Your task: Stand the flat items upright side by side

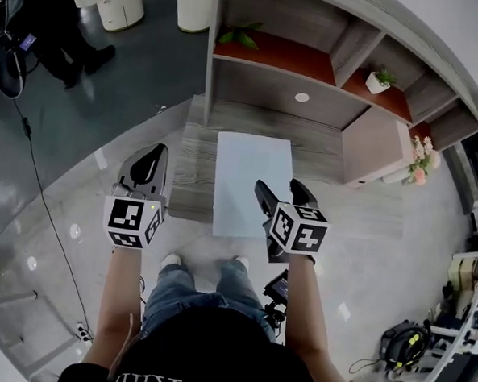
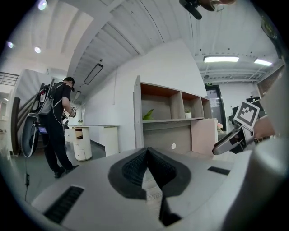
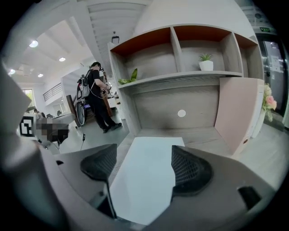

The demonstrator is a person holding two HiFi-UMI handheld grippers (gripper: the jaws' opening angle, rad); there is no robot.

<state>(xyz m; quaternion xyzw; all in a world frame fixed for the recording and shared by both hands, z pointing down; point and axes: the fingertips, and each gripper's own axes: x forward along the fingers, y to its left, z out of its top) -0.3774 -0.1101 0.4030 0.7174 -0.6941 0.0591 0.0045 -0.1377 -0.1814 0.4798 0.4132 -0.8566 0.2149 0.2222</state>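
Observation:
A white flat sheet (image 1: 252, 179) lies on a low wood-grain tabletop (image 1: 193, 171) in front of me; it is the only flat item I see. My left gripper (image 1: 148, 160) hovers over the tabletop's left edge with its jaws shut and nothing between them (image 2: 146, 153). Over the sheet's near right corner my right gripper (image 1: 278, 190) is held open. In the right gripper view the sheet (image 3: 149, 171) shows through the empty gap of that gripper (image 3: 142, 164). Neither gripper touches the sheet.
An open shelf unit (image 1: 311, 65) stands behind the tabletop, holding a small potted plant (image 1: 379, 80) and green leaves (image 1: 240, 37). Pink flowers (image 1: 422, 161) sit at the right. A person (image 2: 56, 131) stands far left. A cable (image 1: 31, 157) runs across the floor.

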